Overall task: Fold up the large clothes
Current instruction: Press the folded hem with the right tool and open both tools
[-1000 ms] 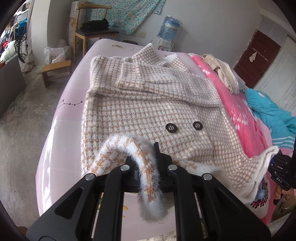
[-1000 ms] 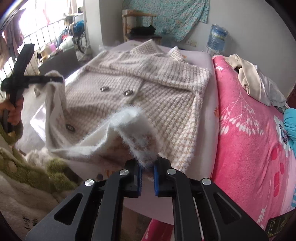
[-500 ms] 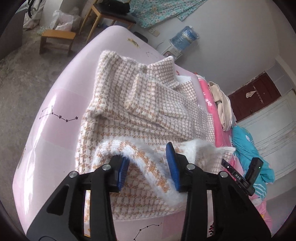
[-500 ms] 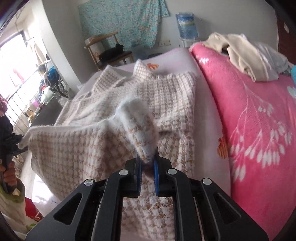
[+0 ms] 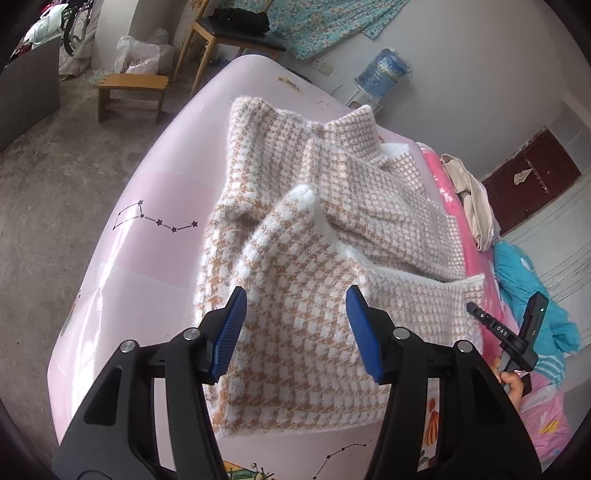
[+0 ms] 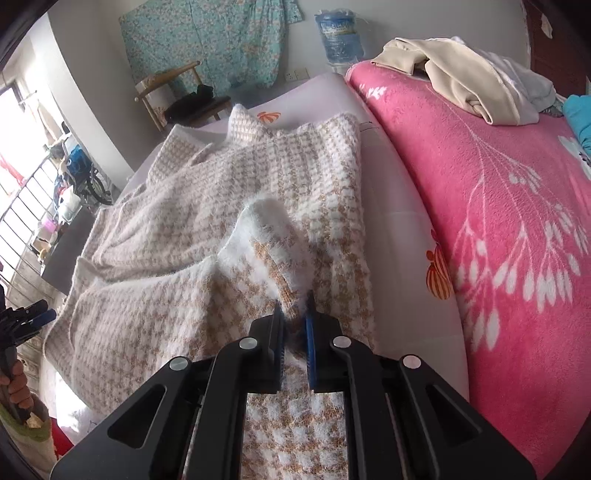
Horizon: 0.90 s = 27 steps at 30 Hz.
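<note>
While spread on the pale pink sheet (image 5: 140, 236), houndstooth coat (image 5: 314, 229) laid lengthwise: collar toward the far wall, lower part folded up over the body toward the collar. Left gripper (image 5: 294, 308): jaws just opened, now wide, blue pads (image 5: 231, 325) clear of the fabric, folded hem lying loose between and beneath them. Right gripper (image 6: 294, 317): jaws narrow, clamped on a raised fuzzy corner of the coat (image 6: 221, 206).

Adjacent items: pink floral blanket (image 6: 498, 206) just beside the coat's right edge, beige garment (image 6: 454, 74) heaped on it, teal cloth (image 5: 528, 280) farther along. Wooden stool (image 5: 129, 90), chair (image 5: 229, 33) and water jug (image 5: 386, 70) well apart, beyond the bed.

Left wrist view only: stool, dark door (image 5: 532, 177), right gripper seen from outside at the hem's right end. Right wrist view only: window railing (image 6: 26, 206), left gripper's tip and holding hand (image 6: 16, 387) at the left edge.
</note>
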Tool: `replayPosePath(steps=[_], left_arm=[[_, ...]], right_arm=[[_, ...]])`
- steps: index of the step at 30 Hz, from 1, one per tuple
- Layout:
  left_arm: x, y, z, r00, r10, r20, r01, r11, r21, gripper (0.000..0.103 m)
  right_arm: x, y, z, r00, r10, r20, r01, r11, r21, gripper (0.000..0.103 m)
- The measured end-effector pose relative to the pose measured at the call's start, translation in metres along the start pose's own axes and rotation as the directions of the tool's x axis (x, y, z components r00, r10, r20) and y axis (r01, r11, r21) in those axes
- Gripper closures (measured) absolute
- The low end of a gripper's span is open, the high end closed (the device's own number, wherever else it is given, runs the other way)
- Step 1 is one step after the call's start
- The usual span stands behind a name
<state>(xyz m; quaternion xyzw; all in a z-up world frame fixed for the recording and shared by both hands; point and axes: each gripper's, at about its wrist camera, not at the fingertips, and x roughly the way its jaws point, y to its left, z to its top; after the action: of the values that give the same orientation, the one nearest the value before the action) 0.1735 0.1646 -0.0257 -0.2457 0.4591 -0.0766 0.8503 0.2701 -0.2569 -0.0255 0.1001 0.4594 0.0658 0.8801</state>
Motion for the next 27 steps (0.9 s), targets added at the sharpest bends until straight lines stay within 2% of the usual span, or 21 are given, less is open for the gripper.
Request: replayPosePath(steps=[3,5,8,9,10,12,15,16,19,22,25,27], left_arm=[[0.014,0.000,-0.008,0.997,0.078,-0.021,-0.077,0.996,0.038,0.052],[0.015,-0.005,-0.014,0.992,0.128,-0.005,-0.127,0.988,0.087,0.056],[0.013,-0.014,-0.022,0.976,0.215,0.016,-0.215,0.963,0.165,0.061],[0.011,-0.015,-0.024,0.974,0.224,0.020,-0.224,0.959,0.173,0.061],[0.007,-0.015,-0.025,0.974,0.224,0.024,-0.225,0.958,0.177,0.061],[-0.003,-0.014,-0.029,0.975,0.221,0.034,-0.224,0.958,0.181,0.061],[-0.023,-0.012,-0.038,0.978,0.204,0.051,-0.210,0.960,0.185,0.061],[-0.030,-0.011,-0.041,0.981,0.188,0.055,-0.195,0.963,0.186,0.061],[-0.047,-0.007,-0.055,0.993,0.116,0.029,-0.119,0.977,0.176,0.058],[-0.049,-0.002,-0.071,0.999,0.011,-0.033,-0.006,0.991,0.132,0.042],[-0.035,0.004,-0.083,0.995,-0.060,-0.076,0.064,0.996,0.059,0.040],[-0.019,0.011,-0.084,0.992,-0.081,-0.096,0.079,0.997,-0.020,0.040]], right_arm=[[0.013,-0.001,-0.001,0.999,-0.017,-0.048,0.017,1.000,-0.009,0.092],[0.006,-0.004,-0.002,0.999,0.007,-0.046,-0.006,1.000,0.017,0.091],[-0.016,-0.010,-0.006,1.000,-0.012,-0.016,0.013,0.999,0.045,0.077],[-0.024,-0.014,-0.010,1.000,-0.017,-0.009,0.018,0.998,0.059,0.068],[-0.031,-0.018,-0.014,1.000,-0.016,-0.007,0.016,0.997,0.075,0.064],[-0.046,-0.025,-0.026,1.000,0.005,-0.017,-0.003,0.993,0.115,0.062],[-0.067,-0.032,-0.050,0.998,0.056,-0.032,-0.050,0.984,0.173,0.049],[-0.074,-0.034,-0.060,0.996,0.075,-0.042,-0.065,0.979,0.192,0.048],[-0.085,-0.041,-0.088,0.986,0.151,-0.064,-0.126,0.949,0.288,0.041],[-0.084,-0.045,-0.111,0.973,0.211,-0.092,-0.161,0.908,0.386,0.040],[-0.070,-0.043,-0.120,0.973,0.201,-0.117,-0.135,0.898,0.418,0.039],[-0.062,-0.041,-0.116,0.977,0.195,-0.083,-0.142,0.891,0.431,0.039]])
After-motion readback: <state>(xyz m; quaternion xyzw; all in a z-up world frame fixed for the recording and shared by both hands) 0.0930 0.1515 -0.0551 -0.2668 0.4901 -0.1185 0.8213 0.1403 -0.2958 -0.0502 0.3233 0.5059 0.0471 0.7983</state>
